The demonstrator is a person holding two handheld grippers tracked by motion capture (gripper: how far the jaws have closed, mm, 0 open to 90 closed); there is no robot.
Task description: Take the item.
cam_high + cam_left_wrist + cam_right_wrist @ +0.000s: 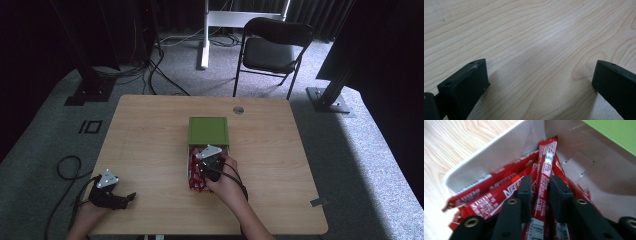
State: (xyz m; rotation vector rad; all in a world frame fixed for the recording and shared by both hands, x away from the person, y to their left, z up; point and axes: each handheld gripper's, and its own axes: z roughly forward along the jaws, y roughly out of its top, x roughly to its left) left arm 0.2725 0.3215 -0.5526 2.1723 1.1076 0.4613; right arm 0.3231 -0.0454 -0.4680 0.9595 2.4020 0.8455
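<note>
- The right gripper (537,192) is down in the white box (499,152), its jaws clamped on one red stick sachet (544,182) that runs up between them.
- The sachet looks light, thin, soft and glossy, so likely slippery; a mid-length grip seems safest.
- More sachets lie just left of the jaws.
- The left gripper (539,82) hovers over the bare table (529,37), its jaws wide apart.

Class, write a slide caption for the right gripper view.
Hand-held gripper closes on one red sachet in a white box.
</note>
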